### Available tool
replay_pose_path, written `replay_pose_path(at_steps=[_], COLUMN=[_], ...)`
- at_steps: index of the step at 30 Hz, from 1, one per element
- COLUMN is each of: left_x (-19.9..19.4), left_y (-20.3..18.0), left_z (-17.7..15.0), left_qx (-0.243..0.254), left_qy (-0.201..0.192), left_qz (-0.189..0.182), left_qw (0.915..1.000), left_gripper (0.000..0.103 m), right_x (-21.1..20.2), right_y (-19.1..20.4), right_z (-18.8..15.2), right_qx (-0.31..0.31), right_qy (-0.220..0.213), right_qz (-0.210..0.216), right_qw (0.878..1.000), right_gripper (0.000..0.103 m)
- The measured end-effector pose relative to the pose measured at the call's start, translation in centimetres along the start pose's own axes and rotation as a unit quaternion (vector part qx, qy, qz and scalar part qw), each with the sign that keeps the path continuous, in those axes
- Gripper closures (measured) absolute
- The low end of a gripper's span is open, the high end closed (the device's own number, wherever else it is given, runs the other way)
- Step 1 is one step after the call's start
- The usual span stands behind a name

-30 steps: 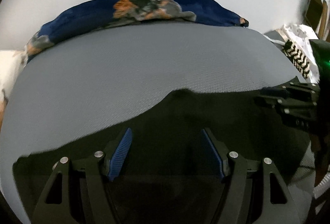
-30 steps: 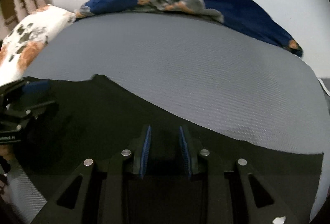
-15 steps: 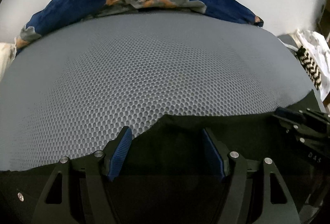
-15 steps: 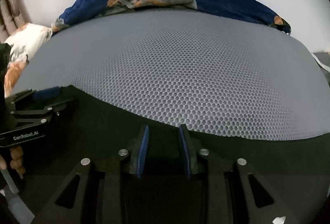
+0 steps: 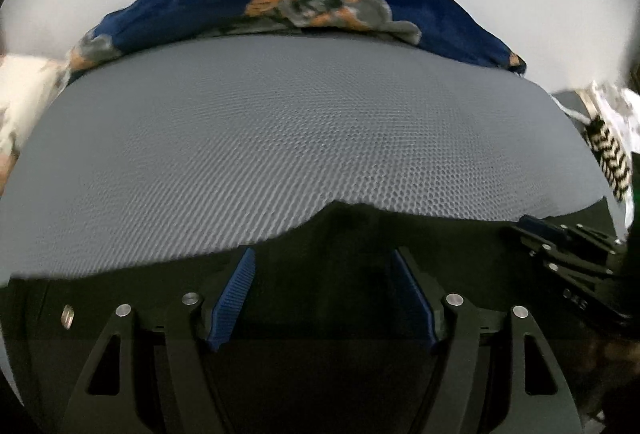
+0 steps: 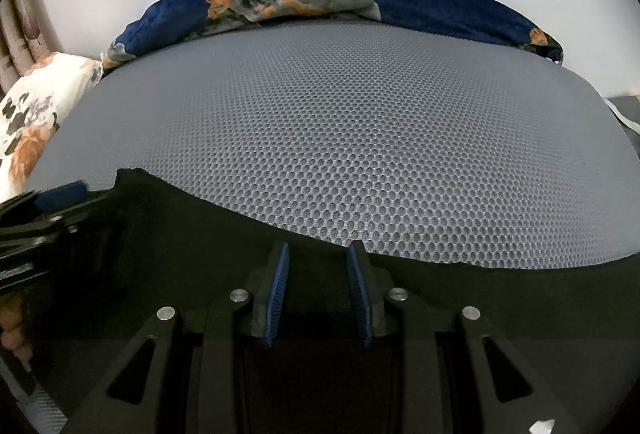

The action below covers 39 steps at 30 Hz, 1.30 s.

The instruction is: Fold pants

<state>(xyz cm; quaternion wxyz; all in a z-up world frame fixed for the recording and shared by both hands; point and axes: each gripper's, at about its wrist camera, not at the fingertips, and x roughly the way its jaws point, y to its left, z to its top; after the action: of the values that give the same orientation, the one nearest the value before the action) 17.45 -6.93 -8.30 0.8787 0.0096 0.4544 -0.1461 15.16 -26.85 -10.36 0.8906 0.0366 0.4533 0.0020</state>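
Black pants [image 5: 344,234] long axis across grey mesh mat [image 5: 280,154], left gripper [image 5: 324,294] fingers spread, right gripper [image 6: 318,290] fingers narrowly parted.

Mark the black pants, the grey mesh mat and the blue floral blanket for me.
black pants [image 6: 168,234], right wrist view, flat dark cloth left of the fingers.
grey mesh mat [image 6: 340,122], right wrist view, bare honeycomb middle.
blue floral blanket [image 5: 440,14], left wrist view, plain navy part on the right.

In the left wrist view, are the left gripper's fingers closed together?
No. The left gripper has its two blue pads set wide apart, with the black pants lying in the gap between them.
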Motion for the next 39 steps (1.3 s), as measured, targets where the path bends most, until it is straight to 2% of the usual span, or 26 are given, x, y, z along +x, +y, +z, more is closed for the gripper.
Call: replay_pose_path(at_steps=[5,8,14,19,21,23,28,32,34,39], left_x=[-2.0,-2.8,-2.9,-2.7,-2.7,-2.5,-2.2,-2.0,-2.0,-2.0], left_y=[0.5,0.5,0.0,-0.2,-0.2,-0.3,-0.6,-0.8,-0.8,-1.2], left_z=[-2.6,-4.5,-6.0,-6.3,-6.3,-6.4,-6.5,-6.5,-6.4,-6.1], left_qx=[-0.024,-0.023,-0.014,-0.014,-0.011,-0.008,-0.001,0.005,0.003,-0.001], left_qy=[-0.002,-0.005,0.001,0.001,0.001,0.003,0.007,0.009,0.01,0.015], left_qz=[0.012,0.018,0.028,0.032,0.032,0.034,0.044,0.05,0.051,0.041], left_qw=[0.9996,0.9995,0.9995,0.9994,0.9994,0.9994,0.999,0.9987,0.9986,0.9991], left_gripper=[0.033,0.033,0.033,0.033,0.033,0.033,0.033,0.032,0.032,0.032], right_x=[0.0,0.1,-0.3,-2.7,-4.1,-5.3,-8.6,-11.1,-11.8,-12.2], right_y=[-0.4,-0.7,-0.5,-2.4,-4.5,-7.0,-15.5,-23.5,-26.9,-32.1], right_z=[-0.1,-0.1,0.1,0.5,0.5,0.3,-1.1,-2.6,-5.2,-9.7], right_qx=[0.013,0.013,0.013,0.027,0.042,0.056,0.098,0.158,0.186,0.235], right_qy=[-0.001,0.001,-0.003,-0.014,-0.013,-0.006,0.018,0.036,0.039,0.056], right_qz=[0.012,0.034,0.038,0.063,0.091,0.096,0.065,0.052,0.042,0.033], right_qw=[1.0,0.999,0.999,0.998,0.995,0.994,0.993,0.985,0.981,0.97], right_gripper=[0.074,0.066,0.064,0.064,0.063,0.063,0.063,0.062,0.062,0.063])
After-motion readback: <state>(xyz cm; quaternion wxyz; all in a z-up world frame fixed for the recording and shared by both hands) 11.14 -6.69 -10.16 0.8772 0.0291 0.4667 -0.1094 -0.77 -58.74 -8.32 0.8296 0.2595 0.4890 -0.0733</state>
